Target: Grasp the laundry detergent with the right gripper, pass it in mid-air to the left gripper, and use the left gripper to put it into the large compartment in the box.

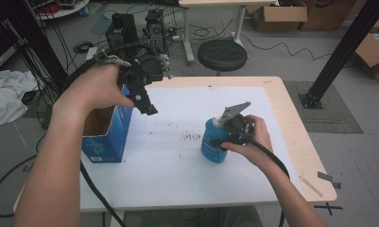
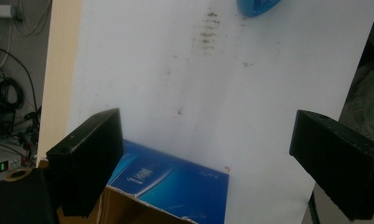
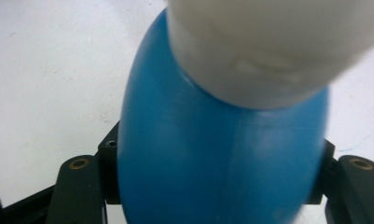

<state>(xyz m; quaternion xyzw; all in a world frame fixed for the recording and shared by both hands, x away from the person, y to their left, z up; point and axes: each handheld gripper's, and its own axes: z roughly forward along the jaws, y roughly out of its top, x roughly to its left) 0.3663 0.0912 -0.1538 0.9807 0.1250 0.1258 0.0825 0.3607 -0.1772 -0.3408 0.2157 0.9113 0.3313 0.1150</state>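
Your right gripper is closing on the blue bottle.
Its jaws are pressing the bottle's sides as it is standing upright on the white surface; farther off, your left gripper is hovering, jaws wide open, above the open blue box.

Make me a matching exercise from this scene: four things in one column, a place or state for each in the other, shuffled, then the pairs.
1. blue bottle
2. blue cardboard box
3. left gripper
4. black stool

A. on the floor beyond the table
B. open-topped, at the table's left edge
C. jaws wide apart, above the box
D. upright, between the right gripper's jaws

Pairs: 1-D, 2-B, 3-C, 4-A
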